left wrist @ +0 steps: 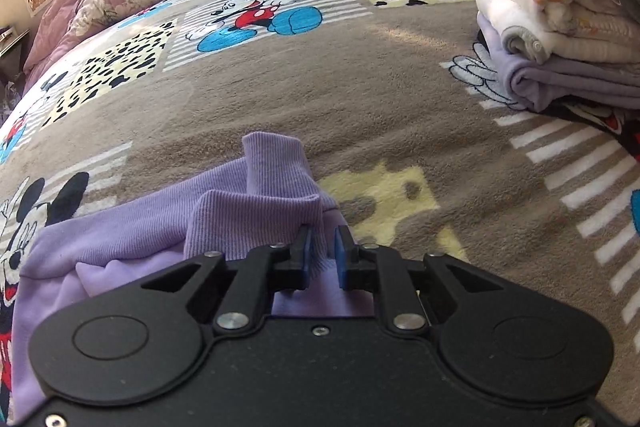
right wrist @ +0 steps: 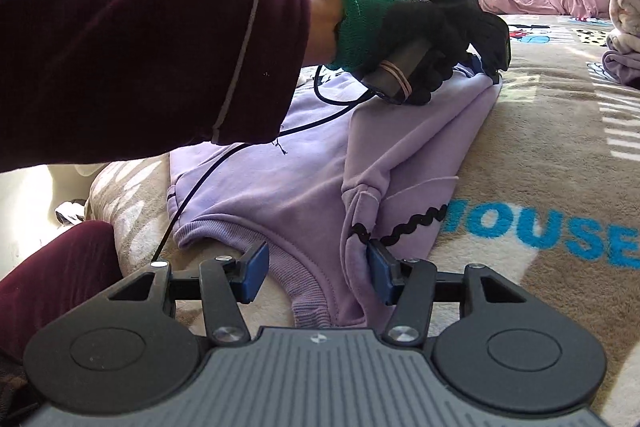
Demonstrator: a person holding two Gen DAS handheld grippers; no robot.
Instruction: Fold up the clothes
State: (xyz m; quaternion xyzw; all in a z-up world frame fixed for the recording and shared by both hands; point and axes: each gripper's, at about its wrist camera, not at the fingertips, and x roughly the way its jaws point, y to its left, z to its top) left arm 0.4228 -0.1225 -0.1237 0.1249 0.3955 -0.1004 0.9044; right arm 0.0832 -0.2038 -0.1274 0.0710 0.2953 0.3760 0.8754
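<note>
step: you're mid-fold on the lilac top [right wrist: 280,183], spread on the blanket [left wrist: 360,99].
left gripper [left wrist: 322,255]: pinched on the ribbed cuff [left wrist: 256,215].
right gripper [right wrist: 316,273]: jaws apart, straddling the hem [right wrist: 308,287], no clamp yet.
next: close right on the hem, then carry both across together.
containers: none; finished stack [left wrist: 560,27] sits on the blanket, well apart.

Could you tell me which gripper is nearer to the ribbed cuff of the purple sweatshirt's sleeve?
Left. The left gripper is pinching fabric right at the ribbed cuff. The right gripper is open at the other end of the purple sweatshirt, straddling its ribbed edge.
</note>
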